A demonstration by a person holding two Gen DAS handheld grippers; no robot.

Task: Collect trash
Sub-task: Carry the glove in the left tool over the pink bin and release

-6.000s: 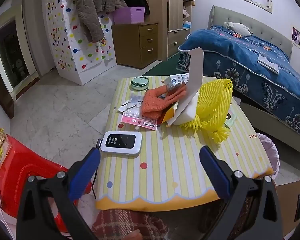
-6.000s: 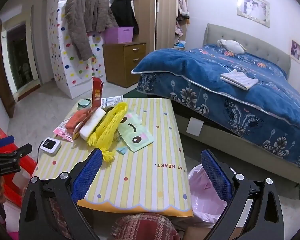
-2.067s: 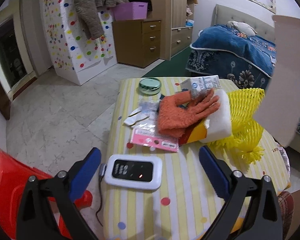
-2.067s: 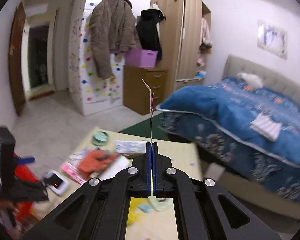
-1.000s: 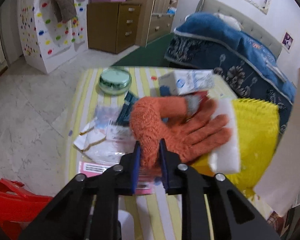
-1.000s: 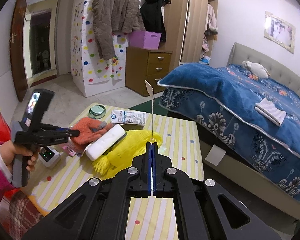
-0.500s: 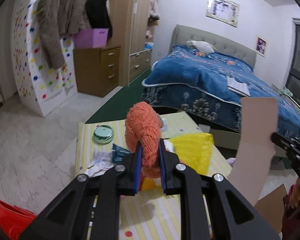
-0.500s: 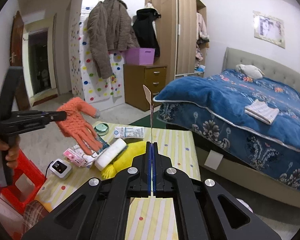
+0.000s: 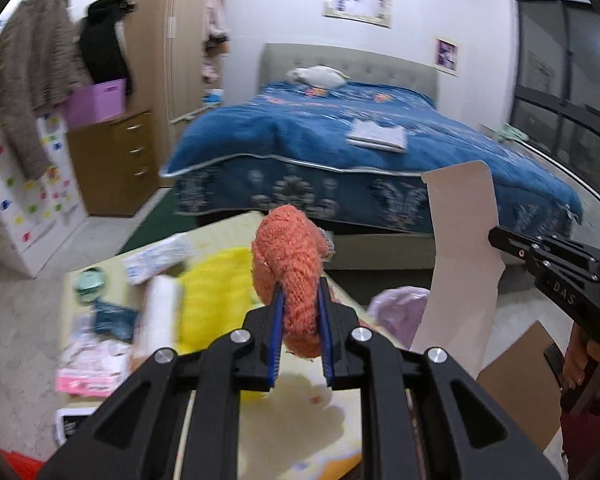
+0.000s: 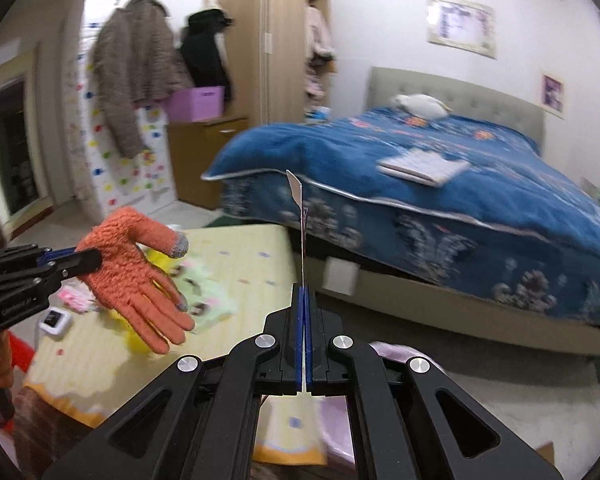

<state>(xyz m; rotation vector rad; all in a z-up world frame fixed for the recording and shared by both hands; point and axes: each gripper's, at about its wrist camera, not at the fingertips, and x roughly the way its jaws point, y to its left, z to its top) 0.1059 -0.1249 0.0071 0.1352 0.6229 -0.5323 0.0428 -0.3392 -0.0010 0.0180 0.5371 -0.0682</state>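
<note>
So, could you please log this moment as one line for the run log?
left gripper: shut on orange glove, lifted above table | right gripper: shut on cardboard sheet, held upright | pink bag: on floor beside table

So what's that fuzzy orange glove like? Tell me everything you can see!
The glove is knitted from fuzzy orange yarn, and two fingertips that show are grey. The left tool pinches it near the cuff, so it hangs in the air above the striped table, fingers spread and pointing downward. From the left camera it looks like a bunched orange lump between the blue pads. Nothing else touches it.
</note>
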